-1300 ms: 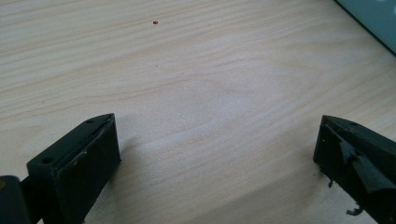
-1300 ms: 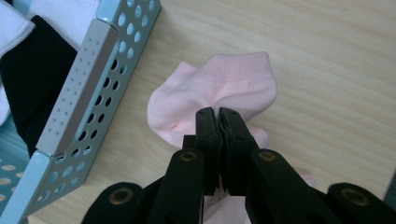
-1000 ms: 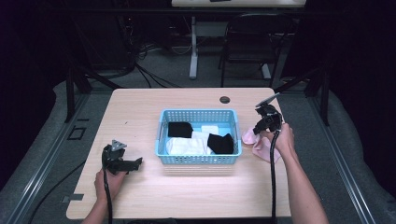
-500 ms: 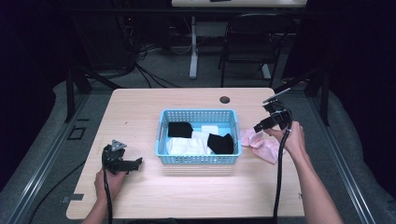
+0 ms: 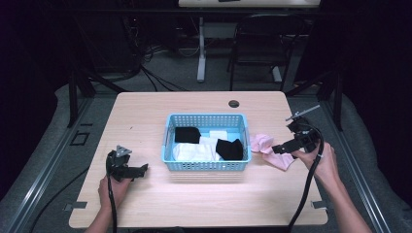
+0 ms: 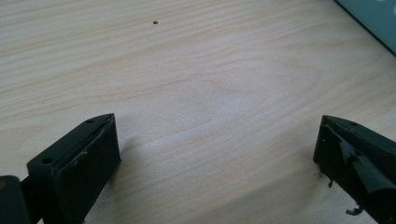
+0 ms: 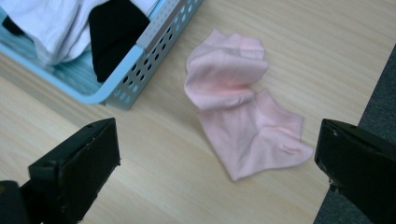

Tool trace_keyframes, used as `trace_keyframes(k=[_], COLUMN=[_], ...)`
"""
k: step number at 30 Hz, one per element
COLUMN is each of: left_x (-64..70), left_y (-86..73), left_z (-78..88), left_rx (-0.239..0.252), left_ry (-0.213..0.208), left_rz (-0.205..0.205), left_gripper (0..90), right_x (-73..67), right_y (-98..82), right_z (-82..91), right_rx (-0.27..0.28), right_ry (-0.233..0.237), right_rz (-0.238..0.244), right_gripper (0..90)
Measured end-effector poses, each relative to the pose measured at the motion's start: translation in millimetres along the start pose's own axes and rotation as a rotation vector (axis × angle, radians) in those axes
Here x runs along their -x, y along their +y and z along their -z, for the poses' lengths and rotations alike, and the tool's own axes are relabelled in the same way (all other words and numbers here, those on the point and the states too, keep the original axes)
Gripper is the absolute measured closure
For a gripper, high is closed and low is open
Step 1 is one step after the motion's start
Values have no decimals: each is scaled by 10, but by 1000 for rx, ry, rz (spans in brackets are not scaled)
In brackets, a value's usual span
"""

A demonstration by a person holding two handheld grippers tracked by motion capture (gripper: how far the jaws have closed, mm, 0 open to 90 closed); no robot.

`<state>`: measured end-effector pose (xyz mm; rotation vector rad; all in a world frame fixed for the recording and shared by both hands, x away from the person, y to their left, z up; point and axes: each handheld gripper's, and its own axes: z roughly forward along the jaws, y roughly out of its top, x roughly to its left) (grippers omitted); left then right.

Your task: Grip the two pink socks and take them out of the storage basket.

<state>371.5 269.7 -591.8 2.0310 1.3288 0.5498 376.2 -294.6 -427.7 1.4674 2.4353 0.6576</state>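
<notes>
A pale pink sock (image 5: pixel 270 151) lies crumpled on the wooden table just right of the blue basket (image 5: pixel 206 166). In the right gripper view the pink sock (image 7: pixel 243 121) lies flat under the wide-apart jaws, and the basket's corner (image 7: pixel 140 51) is at upper left. My right gripper (image 5: pixel 284 147) hovers above the sock. Its jaws have just been opening, and nothing is between them. The basket holds black cloths (image 5: pixel 230 148) and white cloths (image 5: pixel 192 151). My left gripper (image 5: pixel 141 170) rests open at the table's front left, over bare wood in the left gripper view (image 6: pixel 217 135).
The table's right edge (image 5: pixel 311 194) runs close beside the sock and the right hand. A round cable hole (image 5: pixel 233 104) sits behind the basket. A chair (image 5: pixel 262 53) and a desk leg (image 5: pixel 200 53) stand beyond the table.
The right gripper opened and let go of the pink sock, then drew to the right and upward from the basket's side. The sock now lies on the table. The left hand stayed still.
</notes>
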Motion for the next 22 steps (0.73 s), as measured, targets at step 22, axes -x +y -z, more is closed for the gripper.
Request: trace_keyframes(k=[22], left_x=[0], left_y=[0], left_z=[-1], left_rx=[1], left_ry=[0], left_rz=[0], left_gripper=[2], right_x=[17], right_y=[-797], right_z=[-379], right_rx=[-120], right_ry=[10], right_rz=[-33], right_gripper=[18])
